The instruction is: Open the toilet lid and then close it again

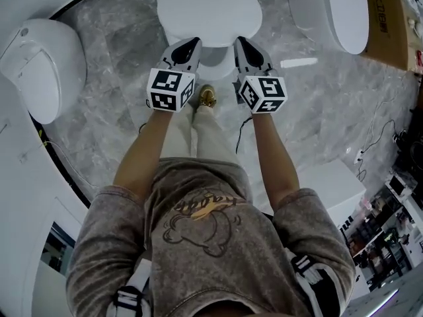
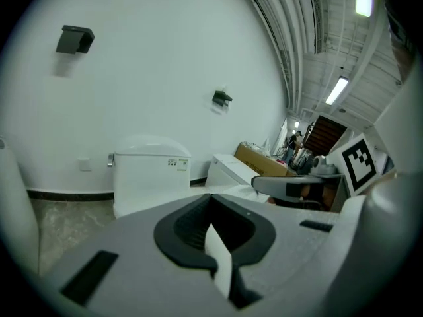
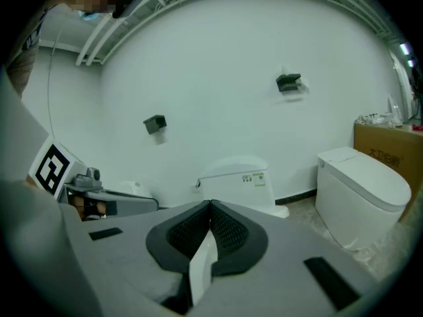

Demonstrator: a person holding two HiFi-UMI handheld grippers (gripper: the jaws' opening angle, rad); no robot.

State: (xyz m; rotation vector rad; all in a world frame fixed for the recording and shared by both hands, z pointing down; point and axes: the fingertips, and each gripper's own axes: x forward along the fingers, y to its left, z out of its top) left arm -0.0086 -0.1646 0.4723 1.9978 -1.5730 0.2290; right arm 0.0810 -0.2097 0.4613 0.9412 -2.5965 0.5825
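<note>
Standing before the toilet (image 1: 217, 57), you hold both grippers side by side at the front edge of its lid (image 1: 208, 8). The lid lies flat and closed. The left gripper (image 1: 192, 43) and right gripper (image 1: 240, 42) point toward the tank (image 2: 151, 170), each tip at the lid's front rim, and the bowl front shows between them.

Jaw state: both pairs are clenched, with the dark pad tips meeting. Neither pair grasps the lid. A thin white strip shows in the slit behind each pair of tips, and you cannot tell what it is.

Markings:
- The sticker (image 2: 175, 164) on the tank front has small green marks, too small to read.
- The box (image 1: 386, 18) at your far right bears dark print that is too blurred to read.
- The cube (image 1: 170, 89) on each gripper shows black-and-white square patterns.

Edges and room:
- Grey marble floor (image 1: 125, 45) lies open on both sides of the toilet.
- A second toilet (image 1: 46, 65) stands well to your left and a third (image 1: 344, 12) to your right, both apart from the grippers.
- Your shoe (image 1: 207, 96) is just in front of the bowl.
- A cable (image 1: 386, 127) trails over the floor at your right.
- The white wall behind the tank carries two dark fixtures (image 3: 289, 82), mounted high.
</note>
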